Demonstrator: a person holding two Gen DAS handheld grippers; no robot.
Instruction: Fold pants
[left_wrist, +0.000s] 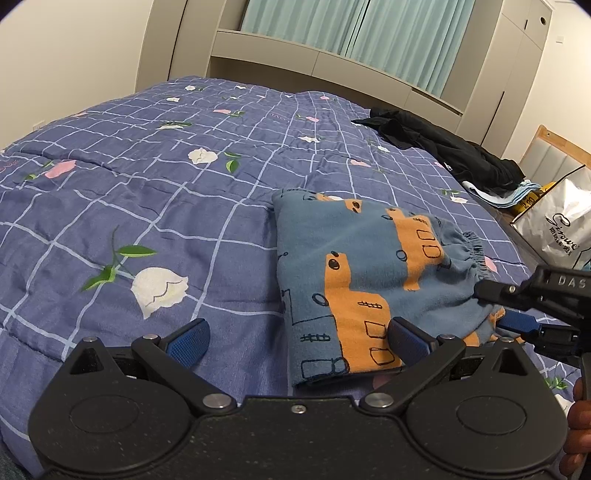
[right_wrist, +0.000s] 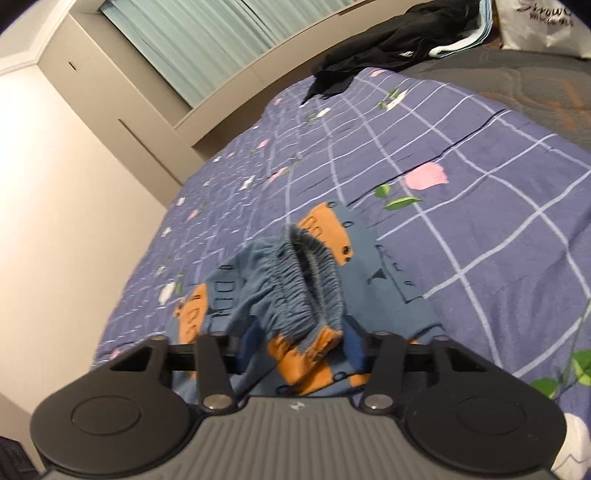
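The small blue cotton pants printed with orange animal shapes (left_wrist: 354, 280) are seen lying on the blue checked floral quilt (left_wrist: 147, 206) of the bed, already brought together into a compact, roughly rectangular bundle, so the early folds are judged to be done. The gathered elastic waistband (right_wrist: 306, 280) is not yet flat: it is lifted and bunched at the near right end of the bundle. That end is being taken by the right claw (right_wrist: 295, 343), whose jaws are drawn in around the bunched waistband and the orange-printed layer beneath it; the cloth is plainly between them, though the picture is blurred and it cannot be said for certain that the pads are pressing hard. From the left wrist view the same right claw (left_wrist: 498, 306) is seen reaching in from the right, one finger above the cloth edge and one below. The left claw (left_wrist: 299, 339) is held wide and empty, low over the quilt, with its right blue pad (left_wrist: 406, 339) over the near corner of the pants; whether that pad touches the fabric cannot be told. What appears to be left is a last fold of the waistband end over the bundle and a smoothing down. A heap of black clothing (left_wrist: 443, 147) is left well apart at the far right edge of the bed.
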